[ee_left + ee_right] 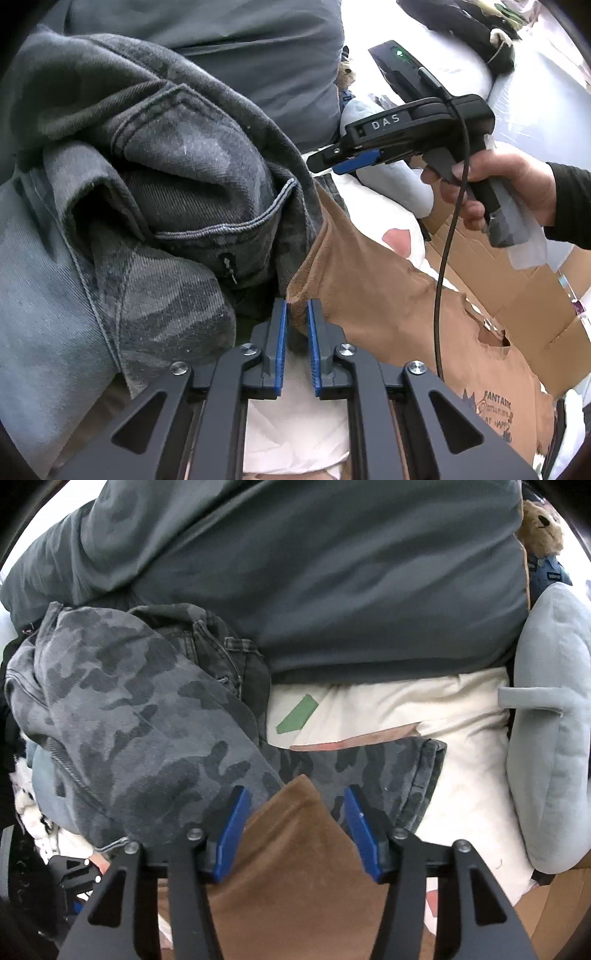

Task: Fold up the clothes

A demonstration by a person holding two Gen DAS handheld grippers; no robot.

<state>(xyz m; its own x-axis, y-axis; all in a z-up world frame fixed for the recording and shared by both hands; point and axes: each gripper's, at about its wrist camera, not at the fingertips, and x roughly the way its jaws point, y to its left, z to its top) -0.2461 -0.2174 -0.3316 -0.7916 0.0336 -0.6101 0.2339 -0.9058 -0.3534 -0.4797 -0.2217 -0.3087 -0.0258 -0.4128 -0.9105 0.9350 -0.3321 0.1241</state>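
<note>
Brown fabric fills the space at my tools: the brown garment [354, 266] runs off from my left gripper [297, 314] ahead and to its right, and a fold of its edge sits pinched between the nearly closed blue pads [282, 343]. Just ahead and to the left of that grip, the grey camouflage trousers [177, 177] lie bunched, touching the brown cloth. My right gripper [297, 805] points steeply down with its jaws standing about half apart; a peak of the brown garment [295, 849] rises between the pads [236, 823] without being pressed by them. Beyond those fingertips lies the camouflage trouser leg [388, 775], on white bedding [461, 775], with a dark grey pillow [332, 590] farther ahead.
</note>
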